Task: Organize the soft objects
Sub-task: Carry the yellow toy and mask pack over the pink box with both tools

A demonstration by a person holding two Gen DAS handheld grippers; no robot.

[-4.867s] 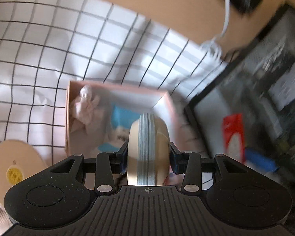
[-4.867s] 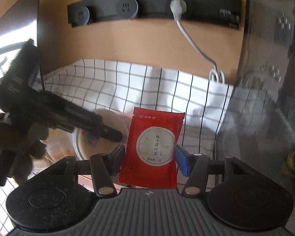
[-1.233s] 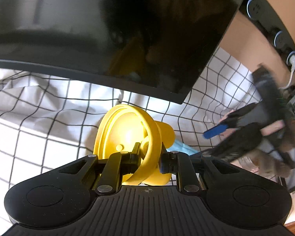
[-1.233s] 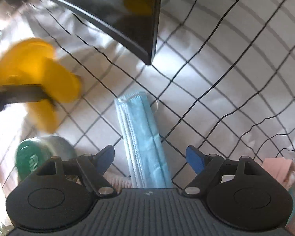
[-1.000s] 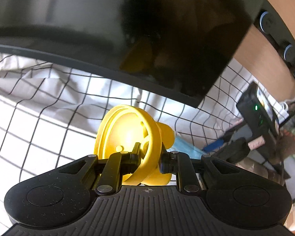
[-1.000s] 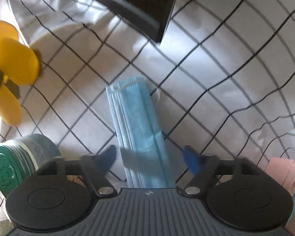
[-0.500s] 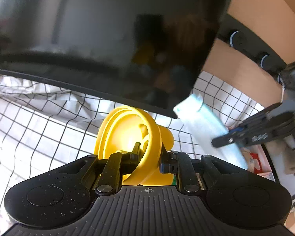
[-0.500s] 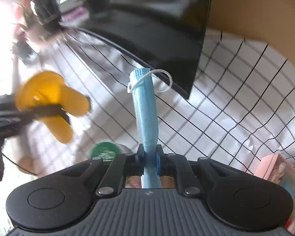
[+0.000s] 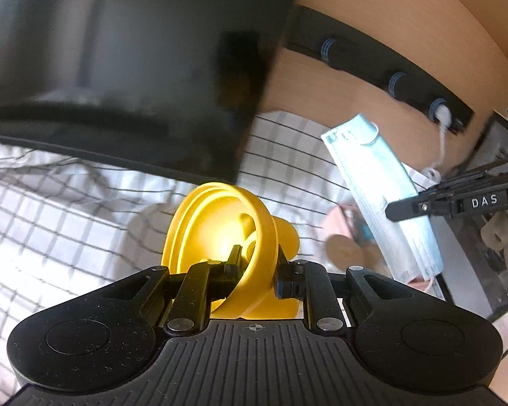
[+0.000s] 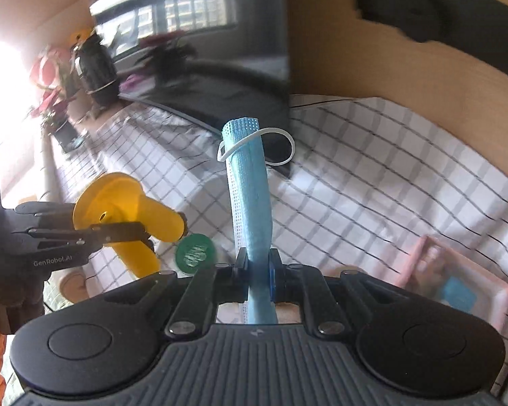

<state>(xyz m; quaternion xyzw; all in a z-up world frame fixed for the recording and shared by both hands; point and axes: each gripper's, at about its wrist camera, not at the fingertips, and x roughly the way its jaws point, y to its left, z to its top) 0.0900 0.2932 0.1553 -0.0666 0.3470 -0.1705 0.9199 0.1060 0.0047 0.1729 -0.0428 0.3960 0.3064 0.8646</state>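
Note:
My left gripper point(image 9: 255, 267) is shut on a yellow soft rubber piece point(image 9: 220, 233) and holds it in the air above the checked cloth point(image 9: 67, 209); it also shows in the right wrist view point(image 10: 125, 216). My right gripper point(image 10: 256, 270) is shut on a folded blue face mask point(image 10: 250, 203) that stands up between the fingers. The mask also shows in the left wrist view point(image 9: 379, 189), off to the right. A pink box point(image 10: 457, 284) with soft items lies at lower right on the cloth.
A black monitor point(image 9: 118, 67) stands close behind on the cloth. A black socket strip point(image 9: 382, 71) runs along the wooden wall. A green-lidded round tin point(image 10: 195, 253) and a tan round disc point(image 9: 342, 250) lie on the cloth. A second dark screen point(image 9: 484, 237) stands at right.
My right gripper closed on the blue mask, lifted it off the cloth and carried it right toward the pink box. My left gripper has swung right, still holding the yellow piece.

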